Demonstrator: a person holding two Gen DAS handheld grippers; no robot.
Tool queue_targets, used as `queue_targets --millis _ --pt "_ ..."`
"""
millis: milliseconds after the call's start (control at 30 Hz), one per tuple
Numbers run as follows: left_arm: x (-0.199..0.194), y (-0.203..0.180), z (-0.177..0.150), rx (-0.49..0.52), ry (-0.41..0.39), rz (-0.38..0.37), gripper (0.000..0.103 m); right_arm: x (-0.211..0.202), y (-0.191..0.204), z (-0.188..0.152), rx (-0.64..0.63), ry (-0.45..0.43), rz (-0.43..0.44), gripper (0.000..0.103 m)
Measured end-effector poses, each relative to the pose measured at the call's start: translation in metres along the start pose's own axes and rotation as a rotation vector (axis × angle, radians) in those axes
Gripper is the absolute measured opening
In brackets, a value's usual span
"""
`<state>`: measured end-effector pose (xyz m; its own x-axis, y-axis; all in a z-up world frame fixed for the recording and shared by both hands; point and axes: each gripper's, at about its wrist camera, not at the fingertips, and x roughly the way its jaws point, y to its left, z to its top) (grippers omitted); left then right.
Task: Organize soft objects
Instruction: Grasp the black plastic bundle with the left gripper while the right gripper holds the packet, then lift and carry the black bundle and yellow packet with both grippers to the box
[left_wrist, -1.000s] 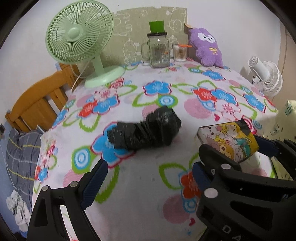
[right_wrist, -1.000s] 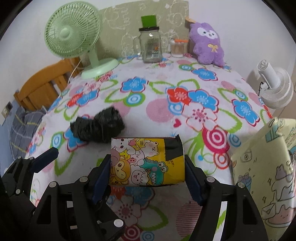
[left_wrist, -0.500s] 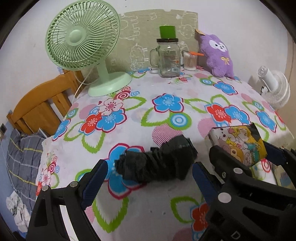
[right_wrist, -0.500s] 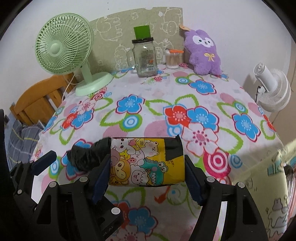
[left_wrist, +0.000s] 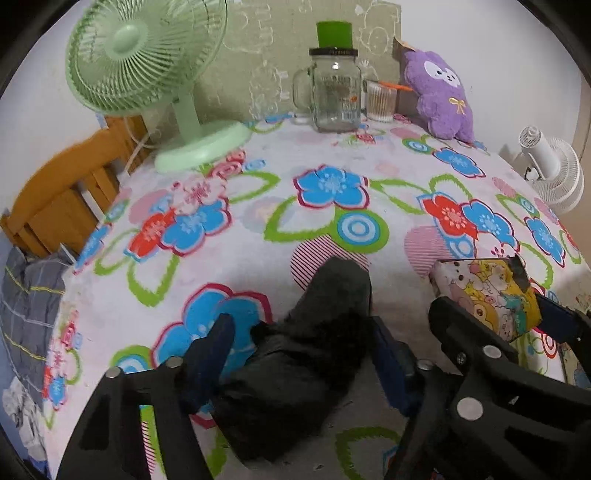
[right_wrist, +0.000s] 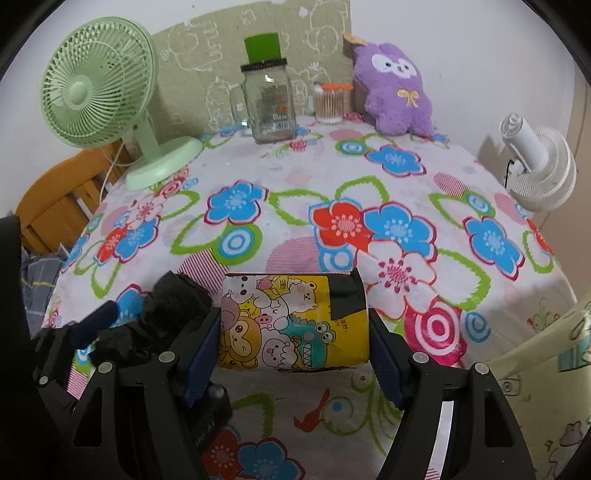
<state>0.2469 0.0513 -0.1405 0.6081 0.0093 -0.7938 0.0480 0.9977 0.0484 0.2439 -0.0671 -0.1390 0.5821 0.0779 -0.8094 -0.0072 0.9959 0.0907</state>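
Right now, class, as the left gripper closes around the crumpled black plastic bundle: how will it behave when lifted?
The crumpled black plastic bundle will probably squash as the left gripper closes around it: its surface is creased and lumpy. Its free end may droop, since it reaches past the jaws. It looks light and unlikely to roll.

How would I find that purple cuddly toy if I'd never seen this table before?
Start at the flowered tablecloth and look to its far edge, where a big green fan stands at the left. Go right past the glass jar mug and the small tub of cotton swabs. The purple plush toy is the only furry thing there, with a white face and yellow bow.
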Motion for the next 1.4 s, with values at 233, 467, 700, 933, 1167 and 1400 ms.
queue_targets --millis 233,467,700,933,1167,1400 --pt "-0.005 -0.006 -0.004 0.014 0.006 -0.041 0.048 0.005 -0.001 -0.003 0.007 0.020 0.006 0.075" --pt "-0.017 -0.005 -0.011 0.007 -0.001 -0.030 0.043 -0.001 0.002 -0.007 -0.006 0.015 0.004 0.075" --pt "-0.037 -0.005 -0.020 -0.017 -0.017 -0.027 0.042 -0.018 0.003 -0.015 -0.012 -0.004 0.010 0.075" --pt "-0.061 -0.008 -0.030 -0.035 -0.050 -0.009 0.042 -0.042 0.003 -0.024 -0.023 -0.032 0.023 0.075" --pt "-0.087 -0.010 -0.042 -0.074 -0.084 -0.002 0.042 -0.068 0.002 -0.033 -0.051 -0.060 0.033 0.076" --pt "-0.114 -0.015 -0.049 -0.084 -0.114 0.014 0.042 -0.098 0.001 -0.041 -0.067 -0.100 0.049 0.075"
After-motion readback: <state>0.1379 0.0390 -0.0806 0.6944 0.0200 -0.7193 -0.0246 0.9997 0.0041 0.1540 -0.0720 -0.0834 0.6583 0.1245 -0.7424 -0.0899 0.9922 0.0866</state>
